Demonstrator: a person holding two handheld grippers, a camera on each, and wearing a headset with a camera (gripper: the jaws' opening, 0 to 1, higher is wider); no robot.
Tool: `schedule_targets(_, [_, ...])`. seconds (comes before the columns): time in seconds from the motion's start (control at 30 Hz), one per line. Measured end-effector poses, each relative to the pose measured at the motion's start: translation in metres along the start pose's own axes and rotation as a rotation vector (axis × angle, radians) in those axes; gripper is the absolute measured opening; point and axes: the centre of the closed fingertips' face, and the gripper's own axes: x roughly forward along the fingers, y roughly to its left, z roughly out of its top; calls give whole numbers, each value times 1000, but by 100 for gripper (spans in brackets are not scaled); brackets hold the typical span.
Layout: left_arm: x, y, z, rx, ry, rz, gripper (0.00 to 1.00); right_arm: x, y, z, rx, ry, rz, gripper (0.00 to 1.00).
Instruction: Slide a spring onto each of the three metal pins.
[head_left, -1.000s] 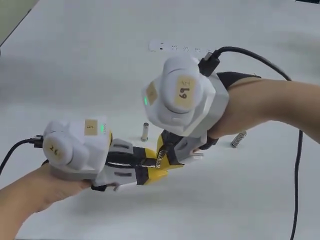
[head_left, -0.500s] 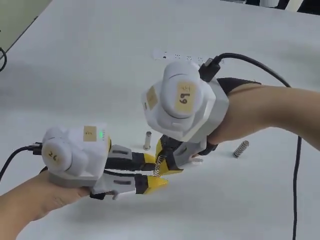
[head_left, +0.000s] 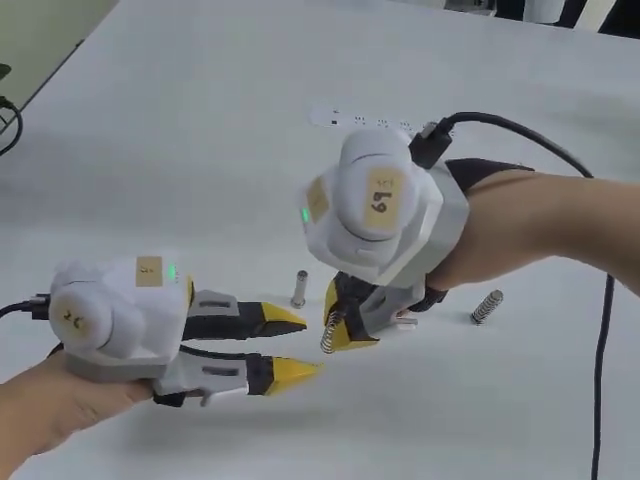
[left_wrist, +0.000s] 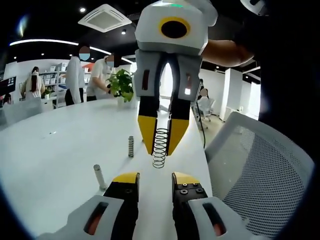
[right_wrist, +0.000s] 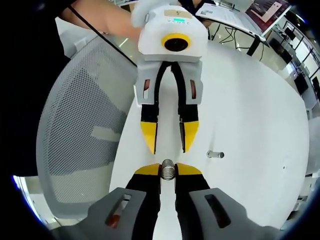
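Just beside the short metal pin (head_left: 300, 288) on the white tabletop (head_left: 200, 150), the right gripper (head_left: 340, 335) pinches a small coiled steel spring (head_left: 331, 332) in its jaws; the left gripper (head_left: 305, 345) faces it, jaws parted and empty.

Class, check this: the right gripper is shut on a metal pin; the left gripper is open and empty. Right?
No: the right gripper is shut on a spring, not a pin, as the right gripper view shows. The left gripper is open and empty.
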Motion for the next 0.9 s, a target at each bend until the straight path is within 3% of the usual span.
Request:
schedule_targets(0.23, [-23, 8, 0, -39, -21, 78, 27, -5, -6, -6, 16, -4, -19, 7])
schedule_targets(0.33, [-30, 11, -2, -33, -11, 110, 33, -5, -6, -9, 22, -2, -19, 7])
schedule_targets(0.47, [-38, 14, 1, -56, -35, 149, 46, -5, -7, -11, 29, 0, -23, 7])
schedule_targets(0.6, [-44, 16, -5, -60, -21, 168, 57, -6, -8, -12, 30, 1, -28, 7])
schedule_targets(0.9, [-58, 20, -6, -55, -27, 216, 73, -9, -16, -12, 46, -15, -44, 7])
